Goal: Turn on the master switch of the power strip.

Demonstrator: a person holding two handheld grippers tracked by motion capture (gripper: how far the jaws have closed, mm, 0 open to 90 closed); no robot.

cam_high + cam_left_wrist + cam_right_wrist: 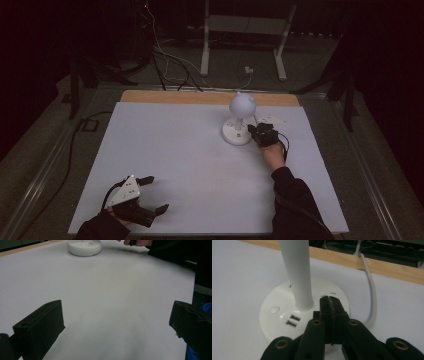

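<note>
The desk lamp (pixel 238 122) stands near the far edge of the table (pixel 175 165), its cable (pixel 372 292) trailing off behind the round base (pixel 279 315). The right gripper (pixel 329 301) has its jaws pressed together, empty, tips over the base just beside the stem (pixel 298 272). A hard or off-centre push could tip the top-heavy lamp or slide it. The left gripper (pixel 152 192) rests open, well apart, at the near edge.

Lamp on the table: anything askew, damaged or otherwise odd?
Nothing stands out. The lamp stands upright on its round base, stem straight, cord trailing off over the back edge. The right gripper is shut with its tips over the base beside the stem. The left gripper is open, well clear of it.
</note>
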